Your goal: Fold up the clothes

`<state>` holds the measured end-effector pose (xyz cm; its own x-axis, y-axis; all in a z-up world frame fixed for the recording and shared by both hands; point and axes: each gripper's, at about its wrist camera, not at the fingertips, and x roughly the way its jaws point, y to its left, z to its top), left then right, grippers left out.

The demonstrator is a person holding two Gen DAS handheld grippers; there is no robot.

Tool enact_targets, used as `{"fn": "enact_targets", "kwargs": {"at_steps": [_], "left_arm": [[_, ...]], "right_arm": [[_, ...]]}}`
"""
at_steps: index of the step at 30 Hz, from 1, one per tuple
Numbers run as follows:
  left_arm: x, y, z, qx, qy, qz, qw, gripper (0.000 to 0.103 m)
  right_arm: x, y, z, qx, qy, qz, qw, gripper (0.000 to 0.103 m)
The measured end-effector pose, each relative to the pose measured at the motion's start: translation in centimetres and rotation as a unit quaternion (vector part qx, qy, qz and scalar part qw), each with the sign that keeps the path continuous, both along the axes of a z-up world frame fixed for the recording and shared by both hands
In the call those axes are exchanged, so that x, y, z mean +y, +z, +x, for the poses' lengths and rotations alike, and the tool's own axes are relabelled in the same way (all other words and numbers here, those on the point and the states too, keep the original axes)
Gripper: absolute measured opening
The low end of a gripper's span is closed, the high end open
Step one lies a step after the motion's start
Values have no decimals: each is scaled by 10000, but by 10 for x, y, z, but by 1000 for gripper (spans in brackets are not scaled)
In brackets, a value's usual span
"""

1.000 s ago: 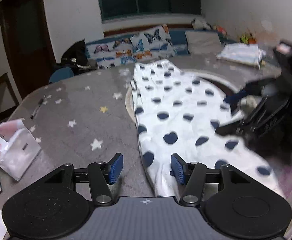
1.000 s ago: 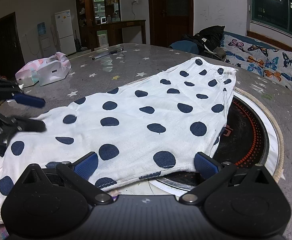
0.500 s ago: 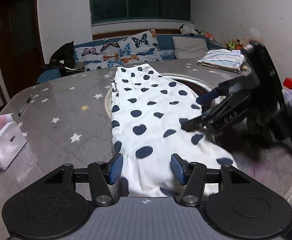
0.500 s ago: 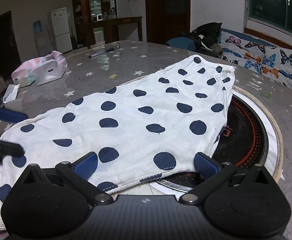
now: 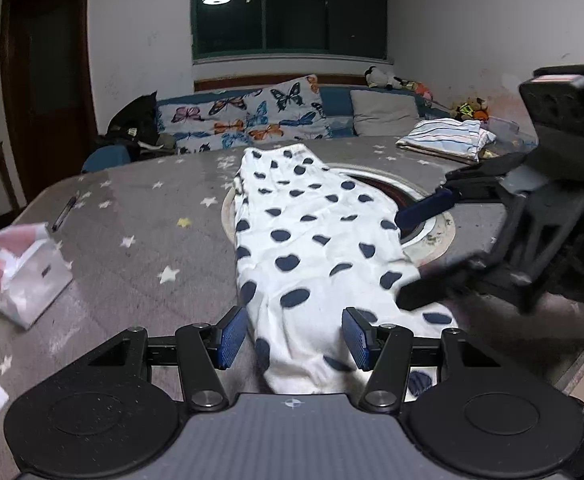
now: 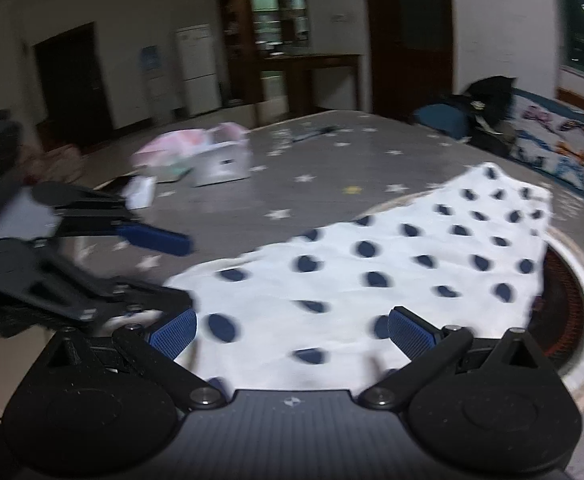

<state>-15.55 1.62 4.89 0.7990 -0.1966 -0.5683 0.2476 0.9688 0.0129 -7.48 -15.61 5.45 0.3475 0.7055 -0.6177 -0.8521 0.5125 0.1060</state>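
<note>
Where starred cloth spreads, soft dotted garment (image 5: 312,240)

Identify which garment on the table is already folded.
The striped garment at the table's far right corner is folded into a neat stack; the polka-dot garment lies spread out lengthwise.

Right wrist view motion-blurred; polka-dot garment (image 6: 392,280) near end hidden behind gripper body.

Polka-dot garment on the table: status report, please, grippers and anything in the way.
Both grippers open, left gripper and right gripper, neither gripping. Polka-dot garment flat, partly covering the round inset. Nothing on the cloth.
</note>
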Motion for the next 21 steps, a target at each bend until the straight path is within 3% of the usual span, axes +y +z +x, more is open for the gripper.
{"fn": "enact_targets", "kwargs": {"at_steps": [5,9,15,21], "left_arm": [[7,-9,-2,179,165,-18,9997,56],[7,-17,-3,299,178,206,9992,56],[13,6,-1,12,209,-53,9998,56],[1,14,17,-121,-103,-327,9993,34]], "right_arm": [[10,-15,-9,232,235,-214,9992,94],[10,-26,-13,325,222,-347,9986,91],[3,-7,-12,128,167,-188,9996,90],[1,-11,1,126,-75,-261,9996,90]]}}
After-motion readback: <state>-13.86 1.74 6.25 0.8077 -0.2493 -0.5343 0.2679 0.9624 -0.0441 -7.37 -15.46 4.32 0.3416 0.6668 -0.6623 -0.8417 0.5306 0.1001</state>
